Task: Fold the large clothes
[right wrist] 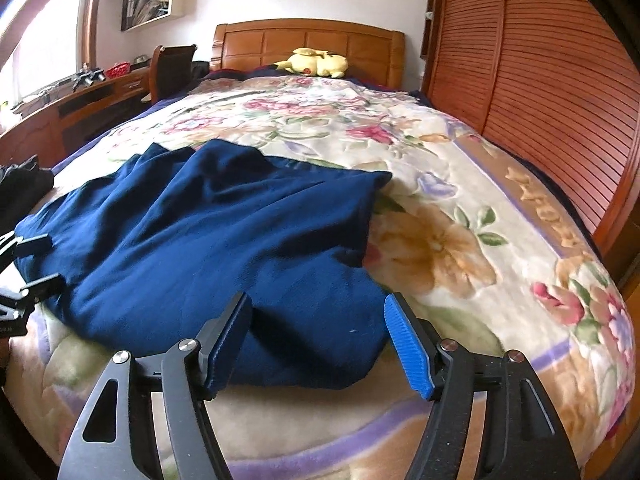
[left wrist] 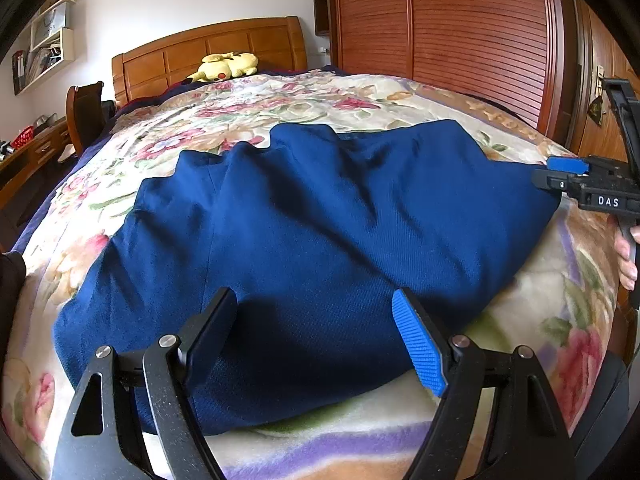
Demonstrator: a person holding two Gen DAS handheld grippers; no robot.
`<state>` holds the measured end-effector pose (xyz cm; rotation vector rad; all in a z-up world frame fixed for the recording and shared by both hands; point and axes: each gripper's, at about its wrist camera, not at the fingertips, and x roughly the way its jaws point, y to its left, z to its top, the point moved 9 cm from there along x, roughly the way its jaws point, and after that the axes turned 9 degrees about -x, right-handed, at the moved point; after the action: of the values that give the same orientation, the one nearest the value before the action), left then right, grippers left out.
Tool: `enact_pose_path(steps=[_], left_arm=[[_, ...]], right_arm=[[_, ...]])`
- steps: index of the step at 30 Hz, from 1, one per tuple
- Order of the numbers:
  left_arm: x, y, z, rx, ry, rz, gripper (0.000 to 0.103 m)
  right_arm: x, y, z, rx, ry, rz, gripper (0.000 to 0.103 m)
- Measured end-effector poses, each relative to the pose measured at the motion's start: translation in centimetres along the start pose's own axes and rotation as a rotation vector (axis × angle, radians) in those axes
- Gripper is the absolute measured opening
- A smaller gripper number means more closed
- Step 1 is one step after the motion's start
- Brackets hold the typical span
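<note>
**STATUS: NAVY GARMENT PARTLY FOLDED, BOTH GRIPPERS FREE**

1. Jaws. Left gripper [left wrist: 316, 336]: jaws spread wide, nothing pinched; the pads hang over the near edge of the garment w/o pressing on it. Right gripper [right wrist: 318, 340]: jaws likewise spread, no cloth clamped; the garment's near right corner lies between the fingers but the pads stand clear of it.

2. Garment. The navy garment [left wrist: 304, 216] lies on the floral blanket [left wrist: 360, 96], filling the centre of the left wrist view. In the right wrist view it runs from approx. 6 o'clock out toward 9–10 o'clock. It reads as a broad, doubled-over bundle: near edge rounded and thick, far edge at 12 o'clock lumpy, w/ several peaks. Surface creased; diagonal ridges across the top layer.

3. Progress (judgement). At least one fold appears done: edge looks doubled, no sleeves or legs trail out. Garment type cannot be told. Remaining: smooth the ridges, square the far edge, prob. one or more folds to reach a compact stack.

4. Surroundings. Yellow plush toy [right wrist: 316, 63] at 12 o'clock by the wooden headboard [right wrist: 308, 40]. Slatted wardrobe doors [right wrist: 552, 80] at 2–3 o'clock. A hand [left wrist: 627, 254] on the right gripper's handle shows at 3 o'clock in the left wrist view.

5. Writing. "DAS" in white on the right gripper's body [left wrist: 608, 201]. Gold lettering on the blanket border [right wrist: 540, 208]: not legible.
</note>
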<state>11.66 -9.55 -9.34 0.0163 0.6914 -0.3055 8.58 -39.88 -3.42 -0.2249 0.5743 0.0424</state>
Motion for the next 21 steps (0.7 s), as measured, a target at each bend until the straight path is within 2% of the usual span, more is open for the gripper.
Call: enact_pose_path(steps=[6, 13, 21], left_arm=[[0.1, 0.0, 0.0, 0.002, 0.003, 0.001, 0.081], [0.1, 0.0, 0.0, 0.002, 0.004, 0.0, 0.081], [0.2, -0.1, -0.2, 0.003, 0.007, 0.0, 0.081]], right_arm=[[1.3, -0.6, -1.2, 0.044, 0.043, 0.016, 0.077], [2.8, -0.2, -2.1, 0.038, 0.09, 0.027, 0.083], [3.6, 0.2, -2.3, 0.031, 0.105, 0.046, 0.085]])
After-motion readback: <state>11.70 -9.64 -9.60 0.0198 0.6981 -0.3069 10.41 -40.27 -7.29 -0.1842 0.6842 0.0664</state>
